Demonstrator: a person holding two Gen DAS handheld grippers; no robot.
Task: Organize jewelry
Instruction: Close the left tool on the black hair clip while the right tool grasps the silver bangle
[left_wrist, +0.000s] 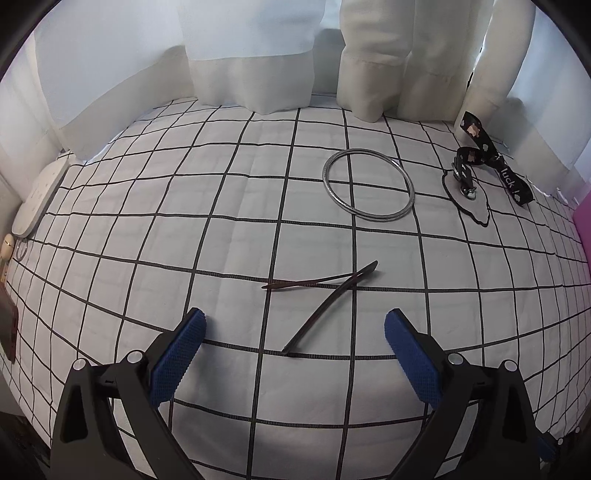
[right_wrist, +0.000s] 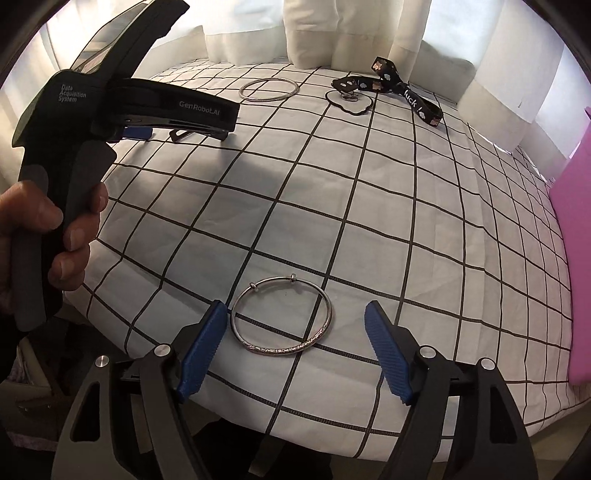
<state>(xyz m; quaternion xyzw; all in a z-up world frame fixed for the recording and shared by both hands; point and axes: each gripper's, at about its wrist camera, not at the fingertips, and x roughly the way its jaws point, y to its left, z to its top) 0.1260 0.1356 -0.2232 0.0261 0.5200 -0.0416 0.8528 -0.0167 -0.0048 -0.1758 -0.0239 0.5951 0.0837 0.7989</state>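
A dark V-shaped hair stick (left_wrist: 325, 295) lies on the checked bed sheet (left_wrist: 184, 229) just ahead of my open, empty left gripper (left_wrist: 295, 332). A large silver ring bangle (left_wrist: 368, 184) lies farther off; it also shows in the right wrist view (right_wrist: 268, 89). A black printed strap with a metal clasp (left_wrist: 480, 158) lies at the far right, on a small grey patch (left_wrist: 471, 201). In the right wrist view a silver bangle with two beads (right_wrist: 282, 319) lies between the fingers of my open right gripper (right_wrist: 295, 321), near their tips.
White curtains (left_wrist: 258, 55) hang along the far edge of the bed. A pink box (right_wrist: 576, 258) stands at the right edge. A white power strip (left_wrist: 37, 195) lies at the far left. The left gripper body and the hand holding it (right_wrist: 110, 110) fill the left of the right wrist view.
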